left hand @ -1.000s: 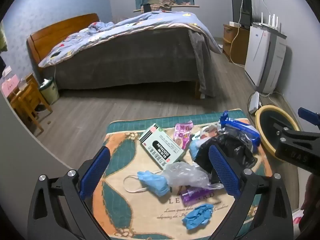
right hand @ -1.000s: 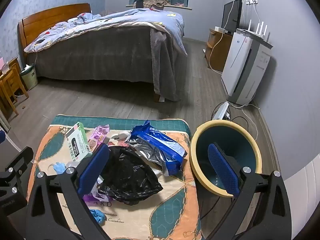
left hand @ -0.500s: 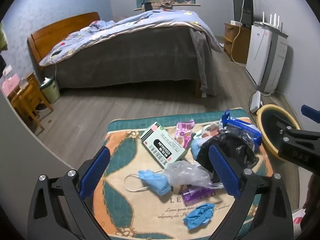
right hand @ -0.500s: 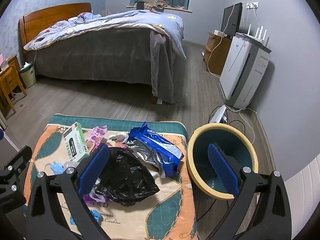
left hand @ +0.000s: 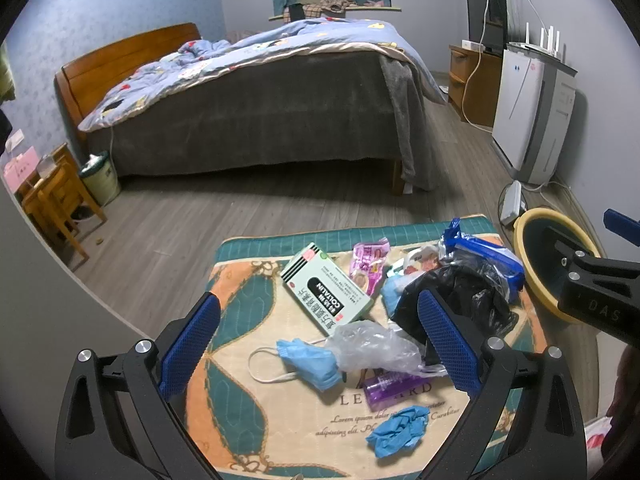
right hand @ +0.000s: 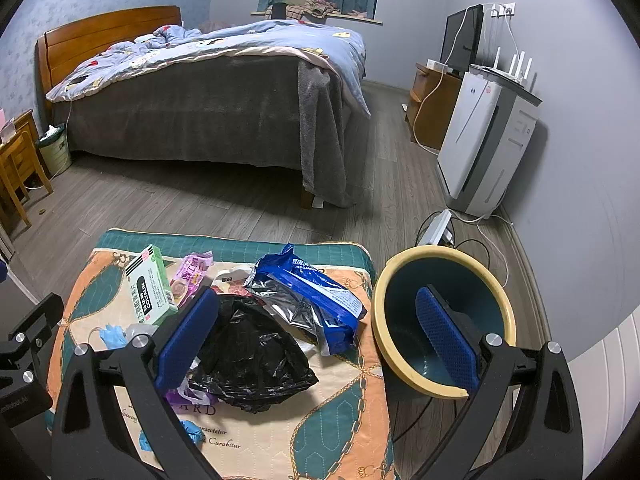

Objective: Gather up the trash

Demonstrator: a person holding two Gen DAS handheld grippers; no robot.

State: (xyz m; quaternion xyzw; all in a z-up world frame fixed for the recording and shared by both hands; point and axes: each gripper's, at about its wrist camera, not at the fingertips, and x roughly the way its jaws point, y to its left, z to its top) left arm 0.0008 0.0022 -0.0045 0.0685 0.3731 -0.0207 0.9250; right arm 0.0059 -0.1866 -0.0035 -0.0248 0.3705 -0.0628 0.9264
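Note:
Trash lies on a patterned mat (left hand: 248, 408): a green box (left hand: 326, 294), a pink wrapper (left hand: 368, 264), a blue face mask (left hand: 310, 362), a clear plastic bag (left hand: 370, 346), a purple bottle (left hand: 390, 386), a crumpled blue glove (left hand: 398, 430), a black bag (right hand: 252, 356) and a blue foil pack (right hand: 316, 296). A yellow-rimmed bin (right hand: 442, 320) stands right of the mat. My left gripper (left hand: 318, 354) is open above the mask and clear bag. My right gripper (right hand: 316, 338) is open and empty above the black bag and the bin.
A bed (right hand: 208, 104) stands behind the mat across bare wood floor. A white appliance (right hand: 486, 140) and a power strip (right hand: 436, 226) with cables are at the right wall. A wooden chair (left hand: 52, 208) and small wastebasket (left hand: 100, 178) stand at the left.
Both grippers have pulled back and risen slightly, so the mat and trash sit a little lower and farther. Nothing was grasped or moved.

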